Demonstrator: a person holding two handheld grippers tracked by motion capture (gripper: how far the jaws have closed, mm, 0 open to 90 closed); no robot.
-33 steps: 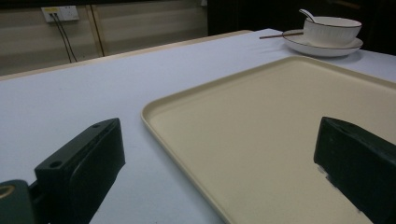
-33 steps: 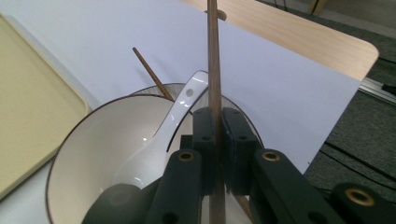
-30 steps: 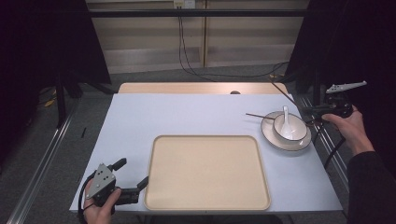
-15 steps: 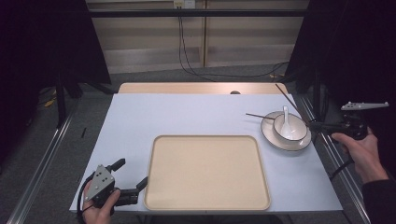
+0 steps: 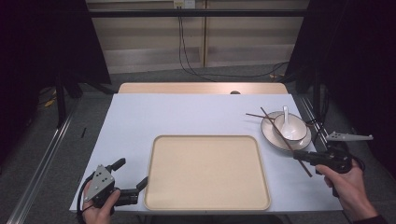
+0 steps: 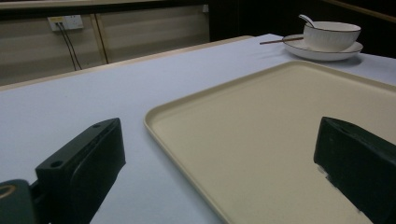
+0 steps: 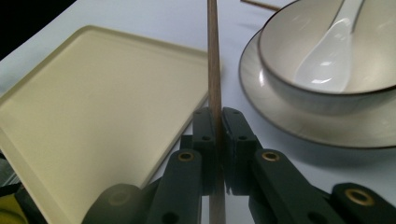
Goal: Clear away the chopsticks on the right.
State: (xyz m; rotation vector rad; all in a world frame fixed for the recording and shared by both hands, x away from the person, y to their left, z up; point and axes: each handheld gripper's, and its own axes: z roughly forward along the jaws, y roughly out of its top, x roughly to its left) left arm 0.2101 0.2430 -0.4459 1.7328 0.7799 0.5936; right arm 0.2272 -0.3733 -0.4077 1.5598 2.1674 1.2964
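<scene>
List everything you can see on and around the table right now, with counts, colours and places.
Tray: 1, beige, front centre of table, empty.
Plate: 1, white with dark rim, right side.
Bowl: 1, white, on the plate.
Spoon: 1, white, in the bowl.
Chopsticks: 2, brown; one on the plate's far rim, one clamped in the right gripper, crossing over the plate.
Table: 1, pale blue top.
Left gripper: black, open, at the tray's left front corner.
Right gripper: black, shut on a chopstick.
</scene>
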